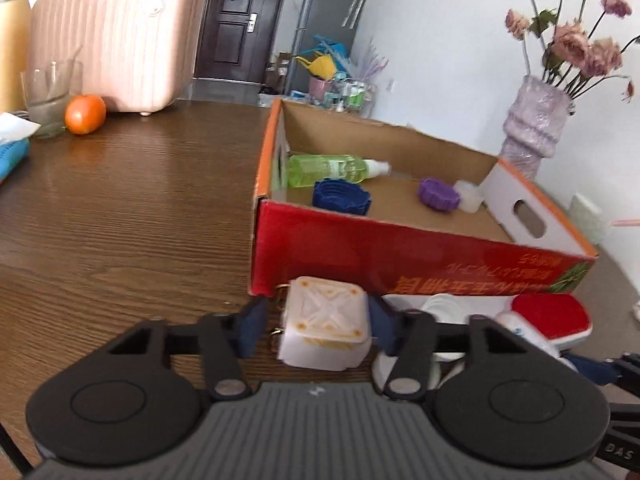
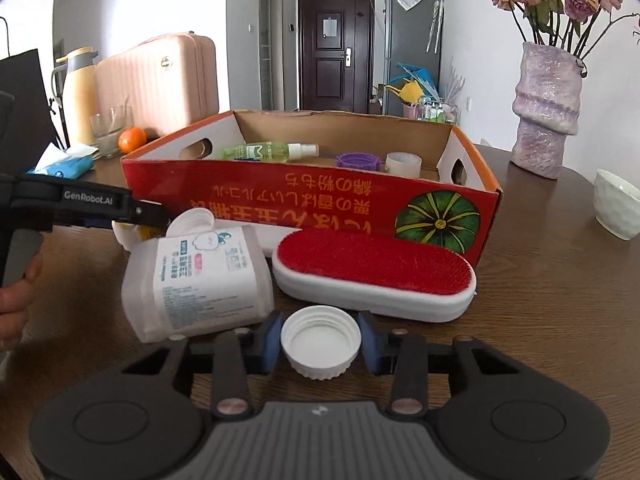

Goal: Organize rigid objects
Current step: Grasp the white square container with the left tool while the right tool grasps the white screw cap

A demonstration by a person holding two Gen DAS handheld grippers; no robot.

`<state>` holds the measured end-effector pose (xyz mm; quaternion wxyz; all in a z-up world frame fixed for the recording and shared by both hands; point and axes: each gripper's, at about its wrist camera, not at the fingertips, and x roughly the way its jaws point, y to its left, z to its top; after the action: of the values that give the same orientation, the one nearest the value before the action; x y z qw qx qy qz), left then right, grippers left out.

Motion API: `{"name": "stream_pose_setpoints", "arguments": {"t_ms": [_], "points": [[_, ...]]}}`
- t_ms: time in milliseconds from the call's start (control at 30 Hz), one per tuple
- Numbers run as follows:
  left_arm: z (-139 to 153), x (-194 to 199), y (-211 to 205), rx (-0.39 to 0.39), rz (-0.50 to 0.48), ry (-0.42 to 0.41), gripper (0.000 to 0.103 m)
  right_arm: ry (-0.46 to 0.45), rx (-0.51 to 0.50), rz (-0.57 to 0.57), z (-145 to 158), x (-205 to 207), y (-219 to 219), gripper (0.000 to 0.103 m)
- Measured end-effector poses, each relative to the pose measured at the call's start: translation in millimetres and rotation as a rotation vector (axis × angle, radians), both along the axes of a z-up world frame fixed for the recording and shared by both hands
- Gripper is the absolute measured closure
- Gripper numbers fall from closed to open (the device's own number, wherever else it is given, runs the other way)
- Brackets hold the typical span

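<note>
Lying sideways, white bottle (image 2: 196, 284) cap-end toward box (image 2: 304, 200)

Two close wrist views, seemingly sharing box (image 1: 400, 248).

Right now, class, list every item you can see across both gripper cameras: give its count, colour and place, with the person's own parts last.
cardboard box: 1, red and orange, on the table
spray bottle: 1, green, lying in the box
blue cap: 1, dark blue, in the box
purple cap: 1, purple, in the box
tape roll: 1, off-white, in the box
brush: 1, red and white, in front of the box
wipes tub: 1, white, lying beside the brush
white cube: 1, white, between the left jaws
white lid: 1, white, between the right jaws
orange: 1, orange, far table edge
vase: 1, lilac, beside the box
left gripper: 1, black
right gripper: 1, black
hand: 1, on the left gripper's handle
</note>
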<state>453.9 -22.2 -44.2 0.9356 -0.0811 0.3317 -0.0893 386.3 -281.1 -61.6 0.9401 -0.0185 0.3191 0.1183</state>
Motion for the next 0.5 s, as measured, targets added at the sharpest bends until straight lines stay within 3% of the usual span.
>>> {"name": "stream_pose_setpoints", "arguments": {"t_ms": [133, 200, 500], "points": [[3, -8, -4, 0.034, 0.004, -0.012, 0.054, 0.002, 0.008, -0.006, 0, -4, -1, 0.064], [8, -20, -3, 0.03, -0.001, -0.03, 0.06, 0.0, 0.007, -0.01, 3, -11, -2, 0.064], [34, -130, 5, 0.062, 0.009, -0.116, 0.062, -0.055, 0.037, -0.02, 26, -86, -5, 0.064]]}}
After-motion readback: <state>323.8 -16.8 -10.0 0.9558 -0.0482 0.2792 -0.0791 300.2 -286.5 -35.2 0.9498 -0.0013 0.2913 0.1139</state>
